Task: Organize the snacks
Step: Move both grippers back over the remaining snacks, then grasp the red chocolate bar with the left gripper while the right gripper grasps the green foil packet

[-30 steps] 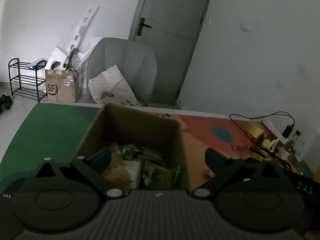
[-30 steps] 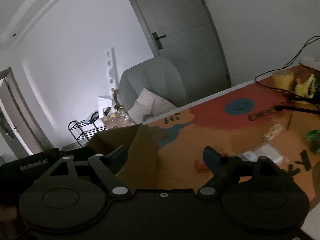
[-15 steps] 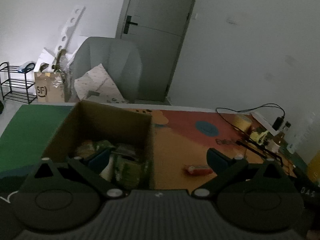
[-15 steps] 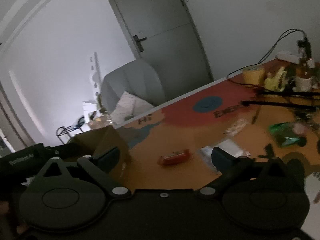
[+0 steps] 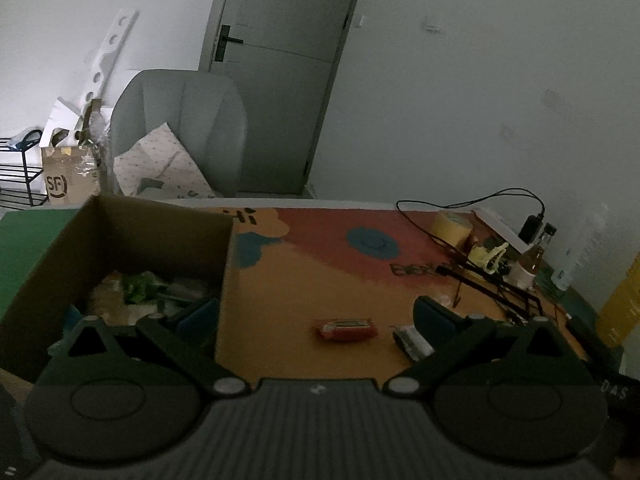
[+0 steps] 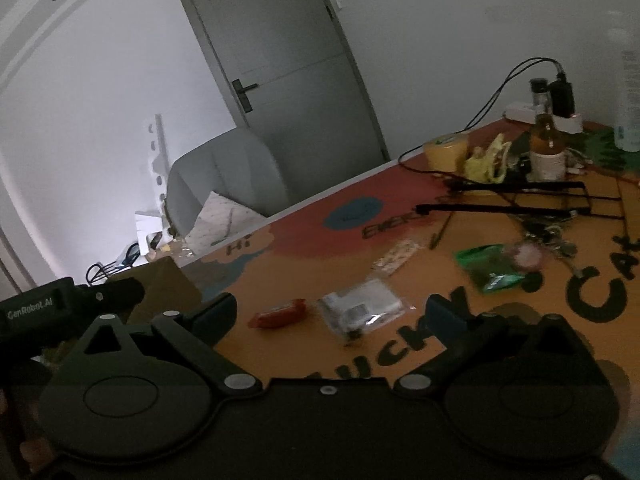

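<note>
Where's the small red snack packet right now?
The small red snack packet lies flat on the orange table mat, between the brown cardboard box and a clear plastic packet.

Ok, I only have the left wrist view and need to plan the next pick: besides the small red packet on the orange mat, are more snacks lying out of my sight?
Observer: Yes, a green foil packet lies farther right on the orange mat, outside your frame.
Operator: Anything nearer the red one?
Observer: A clear plastic packet lies flat just right of the small red packet; it is mostly hidden in your view.
Operator: Is the other gripper free?
Observer: The right gripper is open and empty, pointed at those two packets.
</note>
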`<state>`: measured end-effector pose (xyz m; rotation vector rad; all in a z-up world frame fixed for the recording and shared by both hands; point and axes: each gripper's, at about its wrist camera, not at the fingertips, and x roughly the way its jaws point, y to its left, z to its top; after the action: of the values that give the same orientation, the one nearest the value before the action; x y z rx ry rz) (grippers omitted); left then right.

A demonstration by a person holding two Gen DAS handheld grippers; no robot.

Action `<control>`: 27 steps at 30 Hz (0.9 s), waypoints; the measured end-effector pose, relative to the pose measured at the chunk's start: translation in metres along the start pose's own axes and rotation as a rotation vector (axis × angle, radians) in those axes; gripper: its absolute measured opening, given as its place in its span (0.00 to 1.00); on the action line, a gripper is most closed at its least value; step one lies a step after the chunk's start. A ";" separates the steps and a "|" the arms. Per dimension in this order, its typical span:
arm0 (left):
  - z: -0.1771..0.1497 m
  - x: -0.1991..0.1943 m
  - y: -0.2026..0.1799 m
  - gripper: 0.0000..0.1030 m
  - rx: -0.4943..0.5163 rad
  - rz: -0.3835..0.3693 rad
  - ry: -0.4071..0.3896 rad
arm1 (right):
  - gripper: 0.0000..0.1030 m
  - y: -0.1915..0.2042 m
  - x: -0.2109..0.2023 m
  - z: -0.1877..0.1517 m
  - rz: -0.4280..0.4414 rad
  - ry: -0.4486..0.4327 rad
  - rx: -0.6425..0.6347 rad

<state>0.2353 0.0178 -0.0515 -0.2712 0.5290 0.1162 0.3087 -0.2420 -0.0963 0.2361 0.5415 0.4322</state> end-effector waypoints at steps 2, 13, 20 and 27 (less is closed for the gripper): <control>-0.001 0.003 -0.006 1.00 0.005 -0.011 0.006 | 1.00 -0.006 -0.002 0.000 -0.007 -0.004 0.008; -0.006 0.021 -0.037 1.00 0.053 -0.049 0.032 | 1.00 -0.032 -0.001 0.000 -0.019 -0.001 0.024; -0.009 0.038 -0.046 1.00 0.059 -0.047 0.046 | 0.99 -0.051 0.010 0.000 -0.043 0.009 0.058; -0.012 0.060 -0.051 0.98 0.062 -0.034 0.067 | 0.96 -0.069 0.022 0.005 -0.071 0.006 0.076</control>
<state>0.2900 -0.0324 -0.0811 -0.2242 0.5934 0.0582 0.3509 -0.2933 -0.1247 0.2874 0.5710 0.3440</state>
